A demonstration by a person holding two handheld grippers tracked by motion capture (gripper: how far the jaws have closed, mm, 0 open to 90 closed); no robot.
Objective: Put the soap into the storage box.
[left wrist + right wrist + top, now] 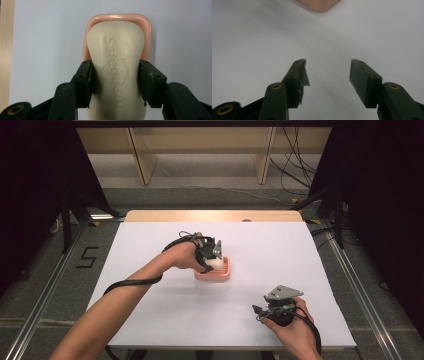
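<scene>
A cream bar of soap (116,67) with embossed lettering sits between the black jaws of my left gripper (115,65), which press on both its sides. Beneath and beyond the soap lies a pink soap dish (118,17). In the high view the left gripper (214,259) holds the white soap (217,264) over the pink dish (220,276) at the table's middle. My right gripper (258,311) rests near the front right of the table, jaws apart, nothing between them. The right gripper (328,62) faces the white surface, with a corner of the pink dish (319,5) at the top.
The white table top (160,310) spreads around the dish. A strip of bare wood (212,215) runs along its far edge. Black cables (295,167) lie on the floor behind, and dark curtains stand at both sides.
</scene>
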